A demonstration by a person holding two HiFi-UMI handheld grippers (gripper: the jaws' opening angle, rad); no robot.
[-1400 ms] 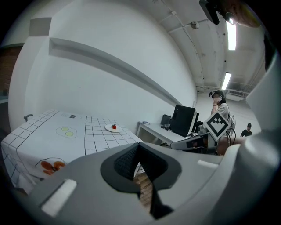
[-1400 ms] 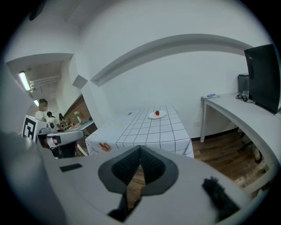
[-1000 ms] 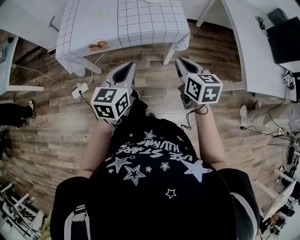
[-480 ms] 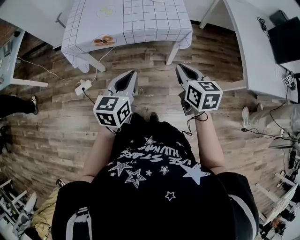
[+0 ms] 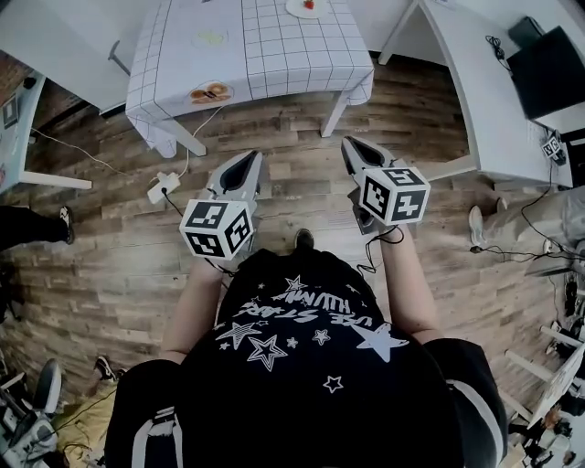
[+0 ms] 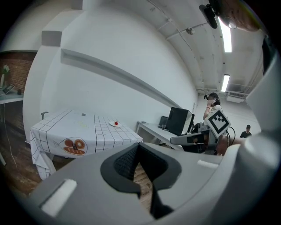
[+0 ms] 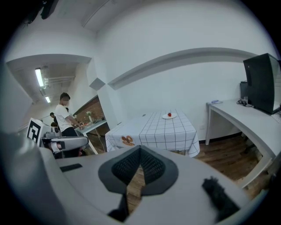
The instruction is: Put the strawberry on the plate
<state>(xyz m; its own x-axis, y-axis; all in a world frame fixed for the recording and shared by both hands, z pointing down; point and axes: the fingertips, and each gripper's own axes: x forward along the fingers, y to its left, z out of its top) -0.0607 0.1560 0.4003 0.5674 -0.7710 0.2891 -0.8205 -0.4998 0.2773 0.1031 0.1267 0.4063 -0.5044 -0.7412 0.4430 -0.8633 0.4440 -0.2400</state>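
Note:
A table with a white grid cloth (image 5: 274, 55) stands ahead on the wood floor. On its far side lies a small white plate (image 5: 306, 7) with the red strawberry (image 5: 309, 5) on it. The plate (image 6: 115, 124) shows far off in the left gripper view, and in the right gripper view the strawberry (image 7: 169, 114) sits on the plate (image 7: 168, 116). My left gripper (image 5: 249, 157) and right gripper (image 5: 350, 143) are held side by side over the floor, well short of the table. Both are shut with nothing in them, their pads meeting at the tips (image 6: 138, 147) (image 7: 140, 149).
A white desk (image 5: 475, 82) with a black monitor (image 5: 548, 69) runs along the right. A power strip (image 5: 163, 183) and cables lie on the floor left of the table legs. Another person (image 7: 66, 115) stands at a bench far left. Doughnut prints (image 5: 210, 91) mark the cloth.
The view has slid so the plate with the strawberry now shows at the top edge. Both grippers stay shut and side by side. A shoe has come into view below them.

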